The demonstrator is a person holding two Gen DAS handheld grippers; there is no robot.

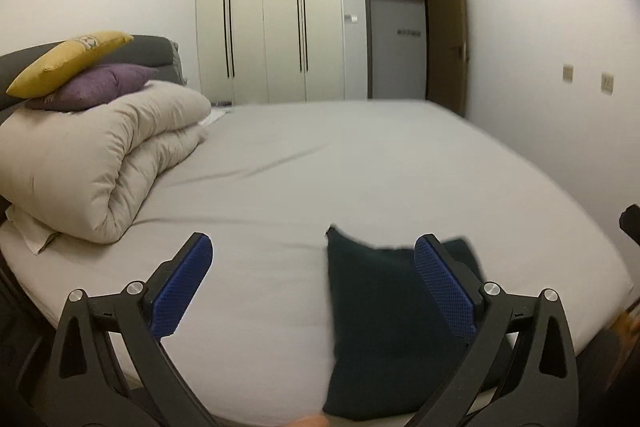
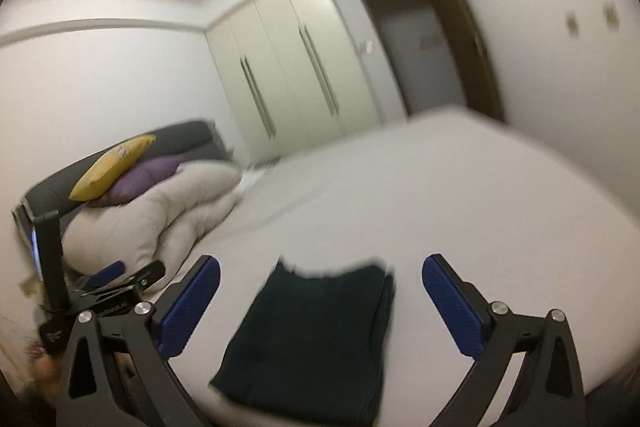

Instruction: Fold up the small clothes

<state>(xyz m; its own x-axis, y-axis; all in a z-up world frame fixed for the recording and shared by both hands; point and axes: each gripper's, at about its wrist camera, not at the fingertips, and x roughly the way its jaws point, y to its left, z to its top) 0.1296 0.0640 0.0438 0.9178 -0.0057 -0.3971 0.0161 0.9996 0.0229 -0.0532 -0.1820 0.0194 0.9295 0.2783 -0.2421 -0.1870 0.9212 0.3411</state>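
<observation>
While a folded dark garment (image 2: 316, 331) lies on the bed (image 1: 280, 187), left claw (image 1: 312, 291) and right claw (image 2: 320, 307) gape wide, holding nothing.

Both tools look alike: the left gripper (image 1: 312, 247) and right gripper (image 2: 320, 267) have black, triangular-cutout arms tipped with blue, cross-hatched pads (image 1: 182, 291). Round silver screws (image 2: 497, 307) sit at the joints. A blurred patch at the left view's bottom edge may be skin.
</observation>
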